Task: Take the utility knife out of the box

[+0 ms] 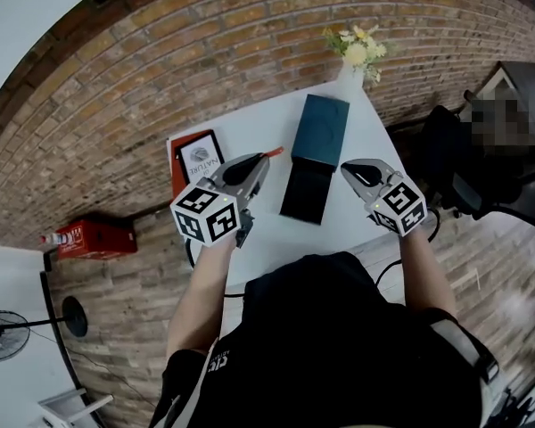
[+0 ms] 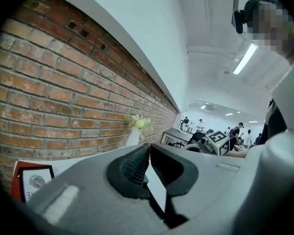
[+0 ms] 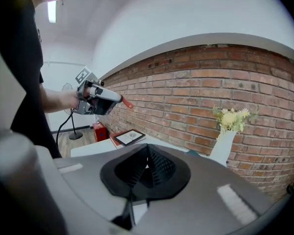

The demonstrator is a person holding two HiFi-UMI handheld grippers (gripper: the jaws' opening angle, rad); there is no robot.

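Left gripper clamped on knife, red tip clear in head view, mere sliver in own view, right gripper closed, empty

Bright, even light; strong fisheye distortion.

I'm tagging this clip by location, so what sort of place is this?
Probably an open-plan office or lab: a white table against a brick wall, with people standing farther back under ceiling strip lights.
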